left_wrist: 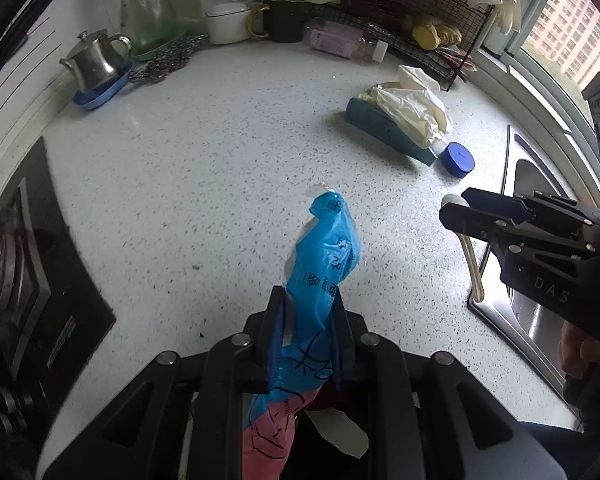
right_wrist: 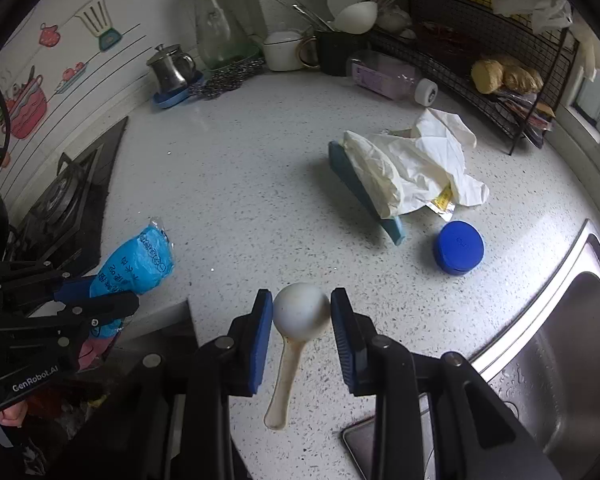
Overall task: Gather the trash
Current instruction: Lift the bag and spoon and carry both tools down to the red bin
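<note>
Trash in hand: a crinkly blue plastic wrapper (left_wrist: 326, 256), light and soft, was pinched in the nearly closed left gripper (left_wrist: 306, 300) above the speckled counter (left_wrist: 220, 152). The right gripper (right_wrist: 302, 312) clamped a stained white plastic spoon (right_wrist: 300, 312) by its slippery bowl; the handle looked a surer hold.

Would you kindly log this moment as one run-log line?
left gripper: shut on blue plastic wrapper | right gripper: shut on white plastic spoon | left on speckled countertop: round blue lid, crumpled white paper
</note>
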Demonstrator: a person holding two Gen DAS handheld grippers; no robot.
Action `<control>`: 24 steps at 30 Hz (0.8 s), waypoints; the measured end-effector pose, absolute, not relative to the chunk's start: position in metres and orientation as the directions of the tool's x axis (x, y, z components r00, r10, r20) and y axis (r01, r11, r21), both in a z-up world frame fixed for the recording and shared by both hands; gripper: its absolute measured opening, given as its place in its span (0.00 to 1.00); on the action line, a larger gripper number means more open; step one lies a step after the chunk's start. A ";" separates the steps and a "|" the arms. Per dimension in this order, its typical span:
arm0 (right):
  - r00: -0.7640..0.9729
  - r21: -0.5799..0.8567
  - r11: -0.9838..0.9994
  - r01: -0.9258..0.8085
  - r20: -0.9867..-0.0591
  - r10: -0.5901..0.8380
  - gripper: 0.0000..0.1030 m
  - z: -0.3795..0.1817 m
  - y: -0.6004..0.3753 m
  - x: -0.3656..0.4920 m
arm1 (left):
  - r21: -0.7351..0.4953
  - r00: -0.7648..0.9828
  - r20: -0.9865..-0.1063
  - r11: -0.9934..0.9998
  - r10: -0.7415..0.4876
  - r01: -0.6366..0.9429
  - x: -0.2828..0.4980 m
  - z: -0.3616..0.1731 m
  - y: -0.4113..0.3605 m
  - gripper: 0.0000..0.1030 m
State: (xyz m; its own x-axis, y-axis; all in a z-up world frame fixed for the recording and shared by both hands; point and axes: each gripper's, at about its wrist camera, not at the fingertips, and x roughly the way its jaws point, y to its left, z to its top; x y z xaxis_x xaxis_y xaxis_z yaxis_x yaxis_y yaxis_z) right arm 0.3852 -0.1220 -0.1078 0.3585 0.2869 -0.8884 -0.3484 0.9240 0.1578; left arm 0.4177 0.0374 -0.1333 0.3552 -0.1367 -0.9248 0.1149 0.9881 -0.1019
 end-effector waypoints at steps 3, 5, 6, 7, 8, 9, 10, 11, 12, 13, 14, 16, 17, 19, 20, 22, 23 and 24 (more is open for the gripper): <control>0.352 0.171 0.898 -0.405 -0.877 0.326 0.27 -0.100 -0.116 0.377 | -0.093 0.370 -0.923 0.994 -0.106 0.052 0.402 -0.126 0.044 0.17; 0.347 0.174 0.882 -0.438 -0.872 0.345 0.27 -0.097 -0.105 0.373 | -0.091 0.375 -0.922 0.996 -0.092 0.021 0.388 -0.122 0.049 0.17; 0.343 0.177 0.874 -0.453 -0.870 0.354 0.27 -0.096 -0.102 0.372 | -0.088 0.376 -0.923 0.996 -0.085 0.009 0.381 -0.121 0.052 0.17; 0.340 0.180 0.867 -0.464 -0.868 0.362 0.27 -0.095 -0.098 0.369 | -0.083 0.376 -0.924 0.997 -0.075 -0.005 0.374 -0.121 0.053 0.17; 0.337 0.182 0.861 -0.475 -0.866 0.369 0.27 -0.093 -0.094 0.366 | -0.082 0.376 -0.924 0.997 -0.070 -0.014 0.367 -0.121 0.056 0.17; 0.333 0.185 0.854 -0.486 -0.865 0.376 0.27 -0.092 -0.091 0.364 | -0.082 0.377 -0.924 0.996 -0.067 -0.024 0.361 -0.121 0.059 0.17; 0.330 0.187 0.848 -0.496 -0.863 0.383 0.27 -0.091 -0.085 0.360 | -0.085 0.378 -0.924 0.996 -0.065 -0.036 0.354 -0.121 0.062 0.17; 0.329 0.186 0.842 -0.507 -0.861 0.388 0.27 -0.090 -0.080 0.356 | -0.086 0.377 -0.924 0.995 -0.062 -0.046 0.348 -0.122 0.066 0.17; 0.326 0.185 0.836 -0.517 -0.860 0.392 0.27 -0.089 -0.075 0.353 | -0.087 0.377 -0.924 0.995 -0.061 -0.051 0.343 -0.123 0.069 0.17; 0.324 0.184 0.831 -0.525 -0.860 0.395 0.27 -0.089 -0.074 0.349 | -0.089 0.377 -0.924 0.995 -0.062 -0.055 0.336 -0.123 0.072 0.17; 0.321 0.183 0.828 -0.531 -0.860 0.396 0.27 -0.089 -0.070 0.347 | -0.090 0.379 -0.924 0.994 -0.061 -0.060 0.329 -0.124 0.075 0.17; 0.318 0.183 0.824 -0.537 -0.860 0.398 0.27 -0.089 -0.062 0.338 | -0.096 0.382 -0.922 0.994 -0.065 -0.061 0.316 -0.126 0.081 0.17; 0.317 0.181 0.824 -0.538 -0.862 0.396 0.27 -0.089 -0.059 0.333 | -0.099 0.383 -0.921 0.993 -0.067 -0.063 0.309 -0.127 0.085 0.17; 0.314 0.179 0.825 -0.536 -0.865 0.392 0.27 -0.089 -0.052 0.321 | -0.104 0.377 -0.923 0.992 -0.072 -0.065 0.295 -0.131 0.091 0.17; 0.312 0.179 0.824 -0.538 -0.866 0.392 0.27 -0.088 -0.049 0.314 | -0.110 0.374 -0.924 0.992 -0.078 -0.064 0.287 -0.134 0.094 0.17; 0.313 0.174 0.824 -0.539 -0.867 0.388 0.27 -0.089 -0.043 0.299 | -0.122 0.367 -0.925 0.991 -0.095 -0.052 0.270 -0.139 0.097 0.17; 0.314 0.171 0.826 -0.537 -0.868 0.384 0.27 -0.090 -0.040 0.291 | -0.125 0.365 -0.925 0.991 -0.101 -0.044 0.263 -0.141 0.098 0.17; 0.314 0.170 0.829 -0.532 -0.870 0.380 0.27 -0.091 -0.038 0.285 | -0.128 0.362 -0.926 0.991 -0.106 -0.036 0.254 -0.144 0.099 0.18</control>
State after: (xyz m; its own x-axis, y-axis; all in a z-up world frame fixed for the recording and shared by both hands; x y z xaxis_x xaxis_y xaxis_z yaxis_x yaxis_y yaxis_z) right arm 0.2852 -0.0384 -0.0914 0.3142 0.3798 -0.8701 -0.5322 0.8294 0.1699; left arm 0.2542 0.0989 -0.1444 0.3620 -0.1059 -0.9261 -0.0362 0.9912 -0.1275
